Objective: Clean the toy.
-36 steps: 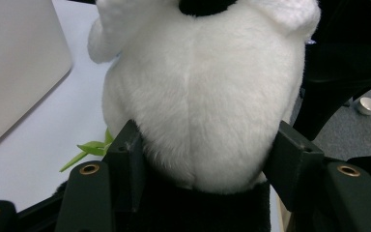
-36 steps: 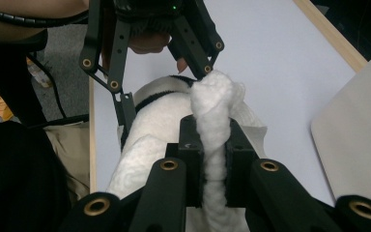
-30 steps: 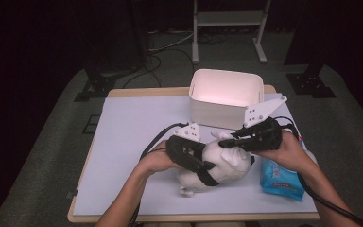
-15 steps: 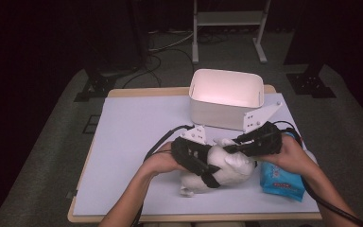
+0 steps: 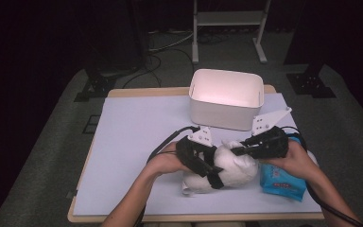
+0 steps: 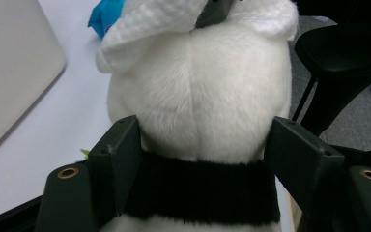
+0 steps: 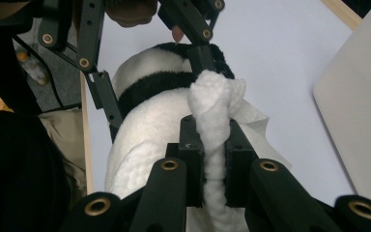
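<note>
Left gripper [image 5: 203, 163]: jaws just opening, astride plush toy [image 5: 227, 168]
Right gripper [image 5: 246, 149]: clamped on white cloth [image 7: 215, 121]
Plush toy: near table's [image 5: 137, 137] front edge, right of centre

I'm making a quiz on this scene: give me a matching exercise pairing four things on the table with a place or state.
Things:
1. white bin
2. blue packet
3. white tissue
4. plush toy

Places or states:
a. pinched in the right claw
b. between the left claw's jaws
c. at the table's far edge
d. under the right hand

Pairs: 1-c, 2-d, 3-a, 4-b
</note>
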A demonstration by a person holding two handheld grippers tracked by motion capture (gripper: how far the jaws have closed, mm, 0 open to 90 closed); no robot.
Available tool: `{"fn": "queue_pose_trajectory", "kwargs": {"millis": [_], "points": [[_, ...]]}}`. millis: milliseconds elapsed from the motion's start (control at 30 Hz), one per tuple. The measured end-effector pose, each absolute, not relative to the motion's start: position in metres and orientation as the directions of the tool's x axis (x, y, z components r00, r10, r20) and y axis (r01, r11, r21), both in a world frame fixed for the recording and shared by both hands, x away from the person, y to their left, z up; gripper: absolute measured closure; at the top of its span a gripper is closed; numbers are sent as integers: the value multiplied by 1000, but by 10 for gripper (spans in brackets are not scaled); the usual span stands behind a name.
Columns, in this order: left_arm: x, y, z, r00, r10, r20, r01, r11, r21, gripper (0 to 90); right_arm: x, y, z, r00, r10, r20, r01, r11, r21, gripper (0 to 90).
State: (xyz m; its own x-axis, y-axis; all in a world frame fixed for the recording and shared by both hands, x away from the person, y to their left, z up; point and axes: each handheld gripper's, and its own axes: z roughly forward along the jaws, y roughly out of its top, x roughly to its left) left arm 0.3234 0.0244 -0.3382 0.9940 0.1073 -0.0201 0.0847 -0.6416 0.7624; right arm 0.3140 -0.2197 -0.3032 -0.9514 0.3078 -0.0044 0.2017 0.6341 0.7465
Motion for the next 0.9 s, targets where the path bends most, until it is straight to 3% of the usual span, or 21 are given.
{"fn": "queue_pose_trajectory", "kwargs": {"millis": [167,900], "points": [[320,36,-338,989,150,12,93,-669,737,234,315,-225,-309,-944,330,4,222,626,747,814],[318,69,-351,978,208,2,136,-644,753,200,320,-241,-336,-921,388,44,297,623,724,821]]}}
